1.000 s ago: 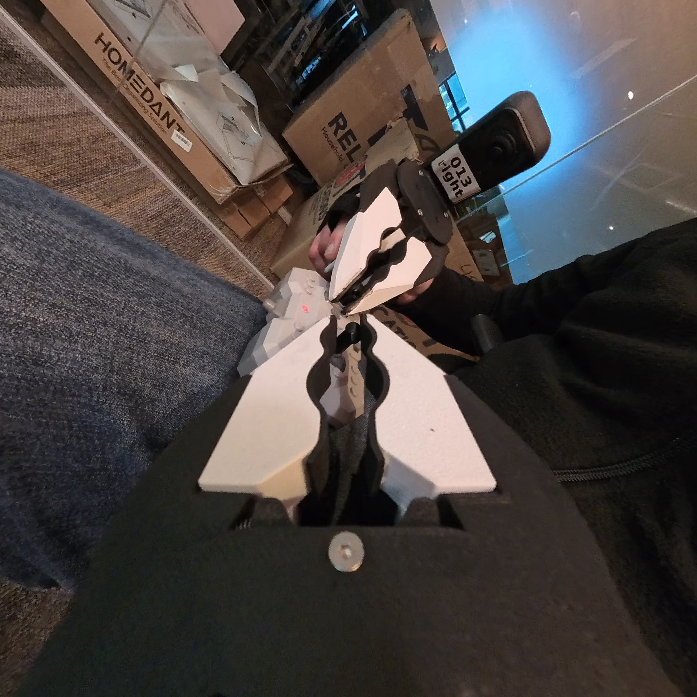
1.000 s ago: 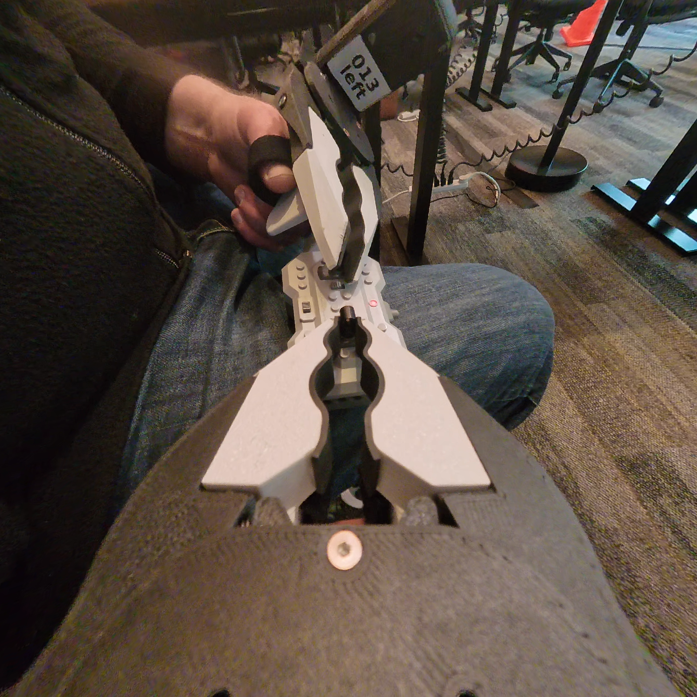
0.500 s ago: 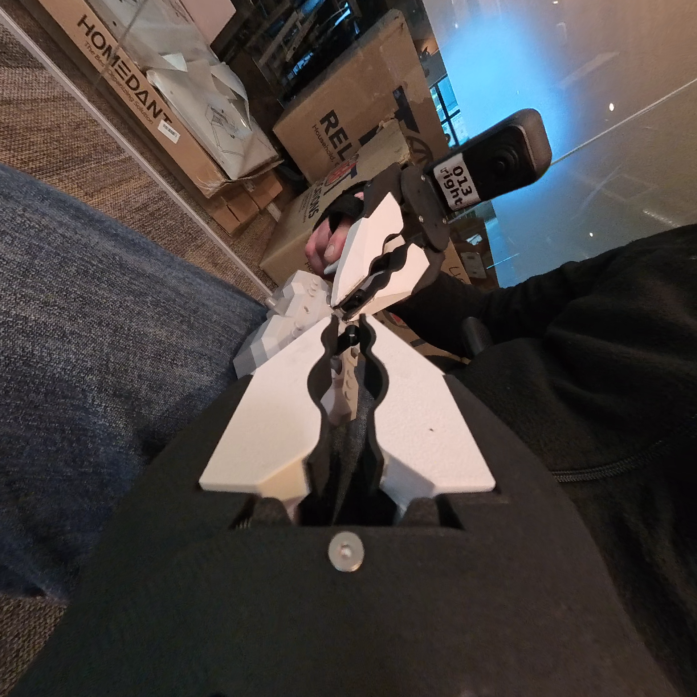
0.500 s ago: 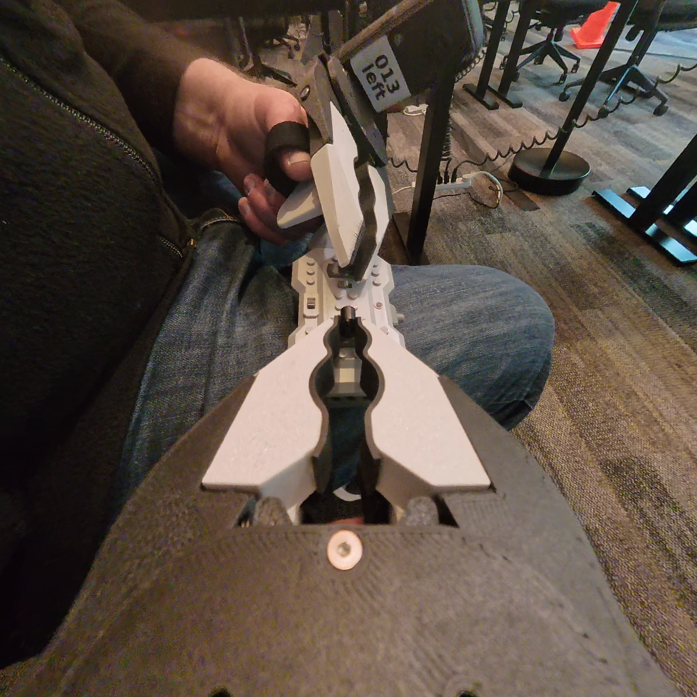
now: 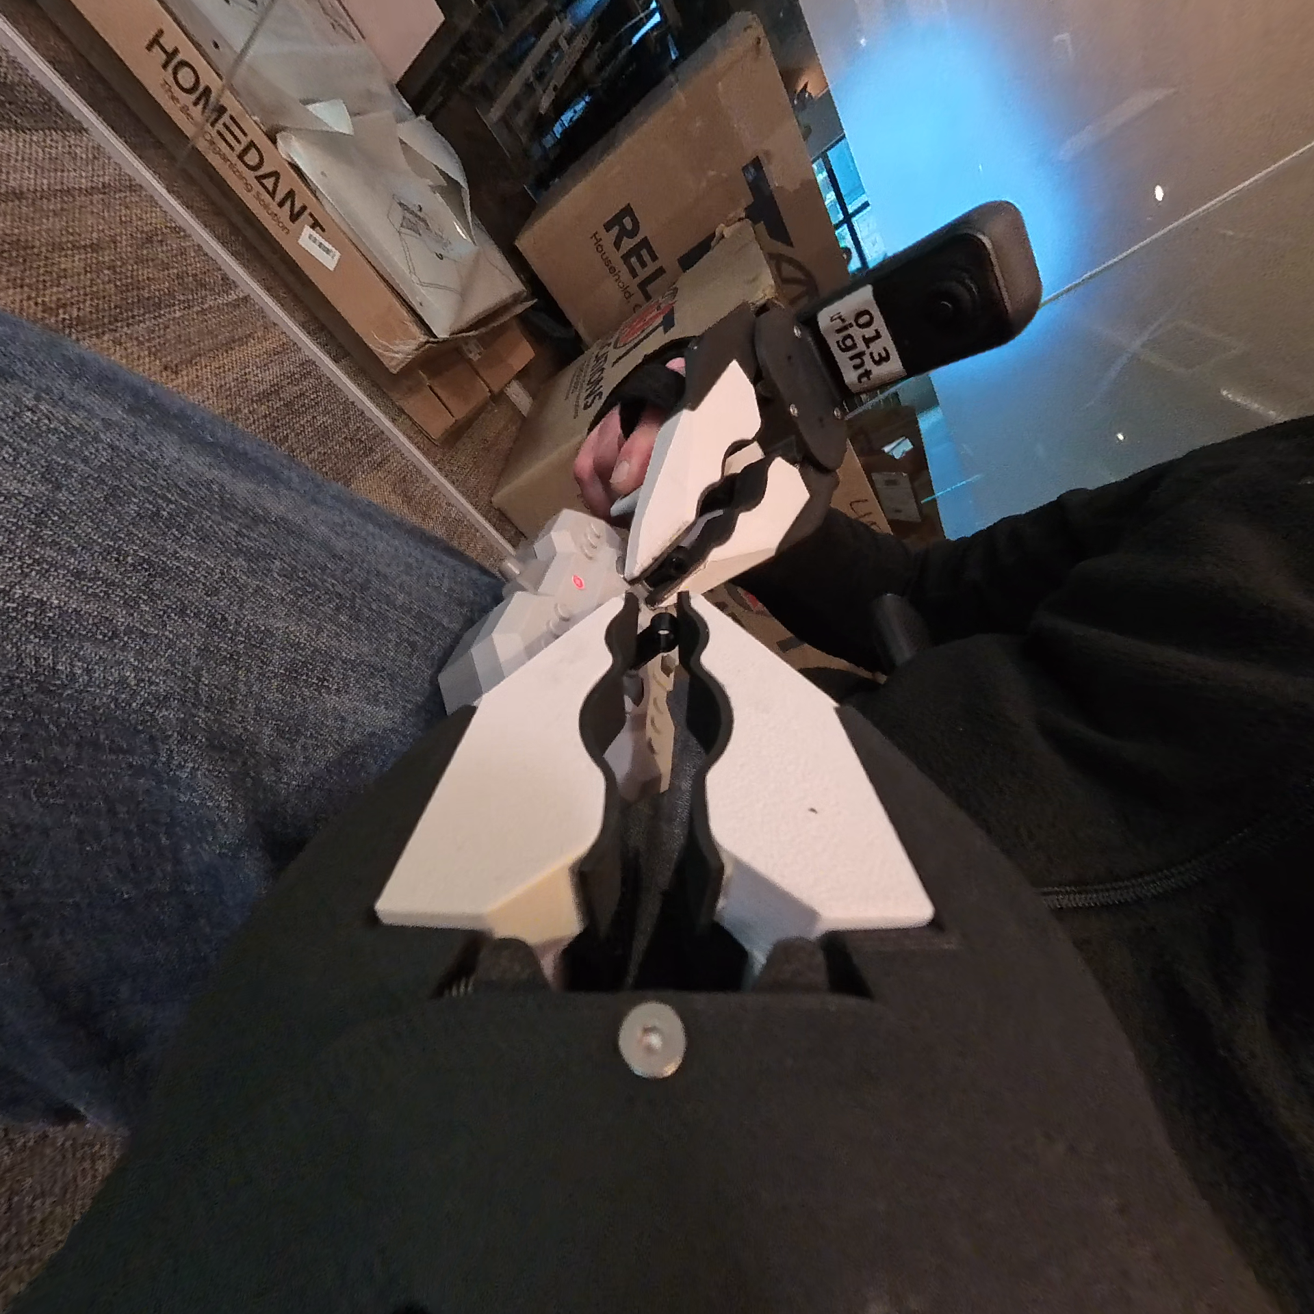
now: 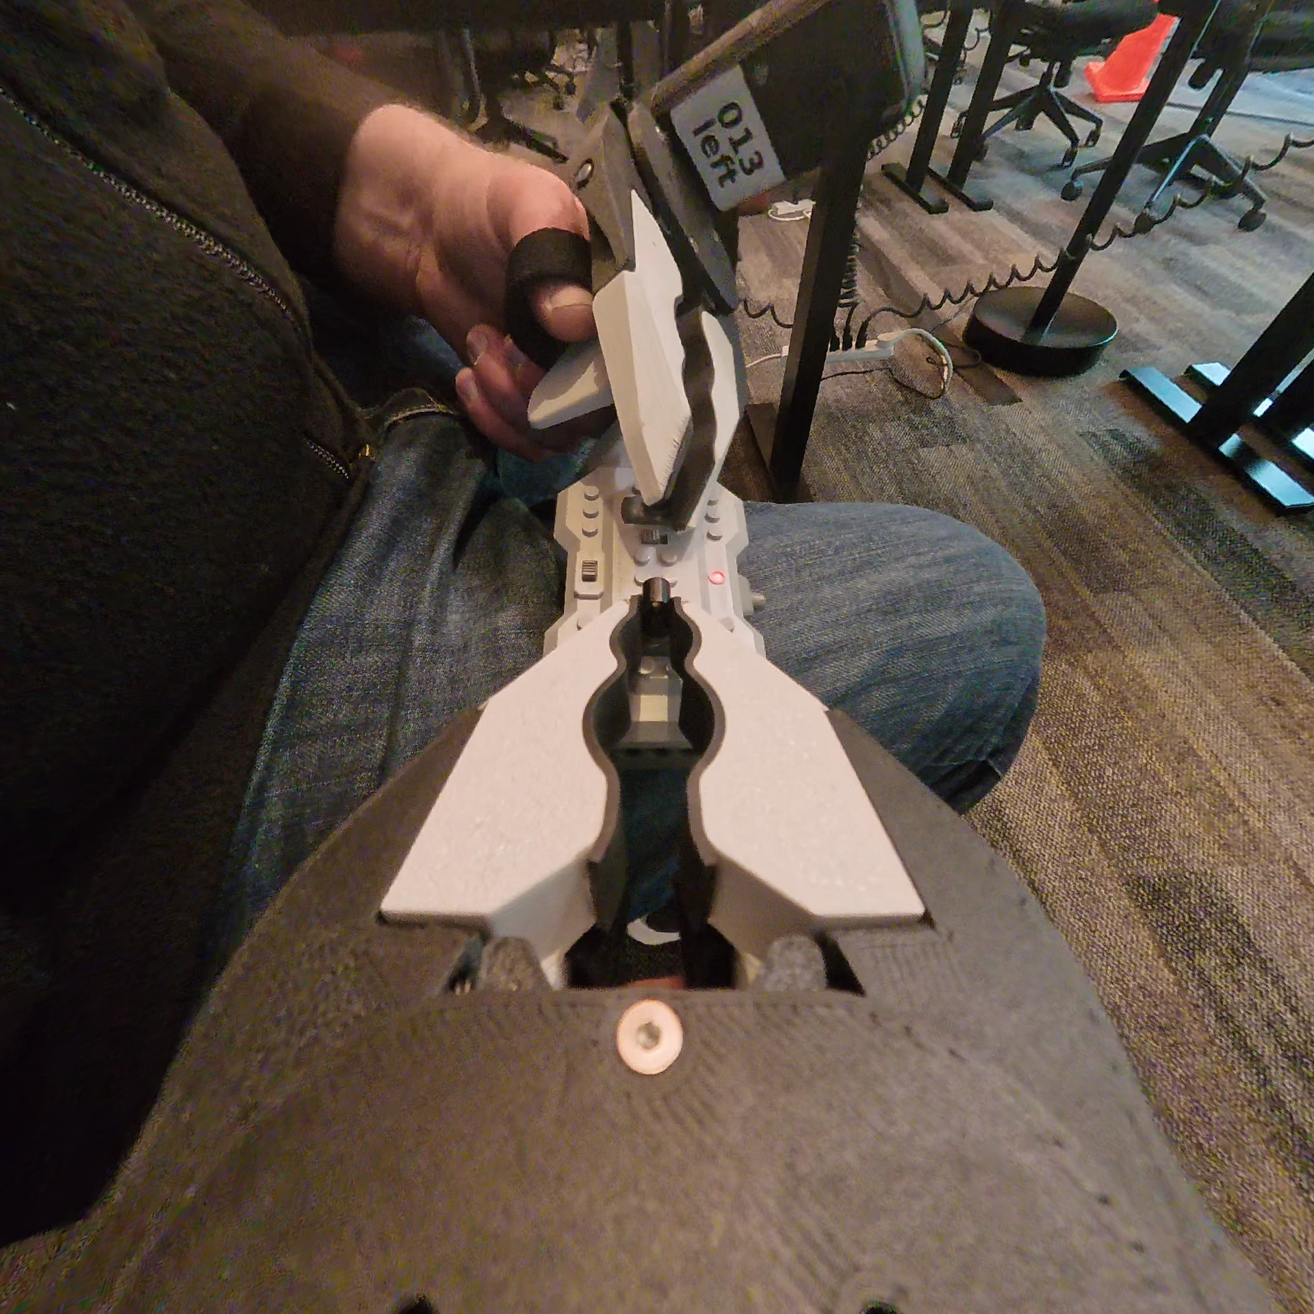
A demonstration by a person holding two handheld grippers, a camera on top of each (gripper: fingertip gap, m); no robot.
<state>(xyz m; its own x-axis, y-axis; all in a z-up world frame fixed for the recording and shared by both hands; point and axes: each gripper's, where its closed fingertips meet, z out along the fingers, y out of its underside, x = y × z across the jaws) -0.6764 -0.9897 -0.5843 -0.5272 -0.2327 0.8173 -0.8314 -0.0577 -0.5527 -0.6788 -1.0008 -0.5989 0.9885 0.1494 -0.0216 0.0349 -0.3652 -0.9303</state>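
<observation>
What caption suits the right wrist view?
Two white-fingered tools, right tool and left tool, pinch small pegs on a grey studded plastic controller resting on a blue-jeaned knee.

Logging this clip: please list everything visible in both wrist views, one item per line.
grey studded block: one, grey with a red light, on the lap.
black pegs: two, black, standing up from the block.
cardboard boxes: several, brown, stacked on the carpet.
desk legs: several, black, on the carpet.
office chairs: a few, black, far back.
cone: one, orange, far back.
jeans: blue, under the block.
jacket: black, at the edge.
left hand, right hand: two, on the grippers' handles.
left gripper, right gripper: two, white-fingered, each shut on one peg.
</observation>
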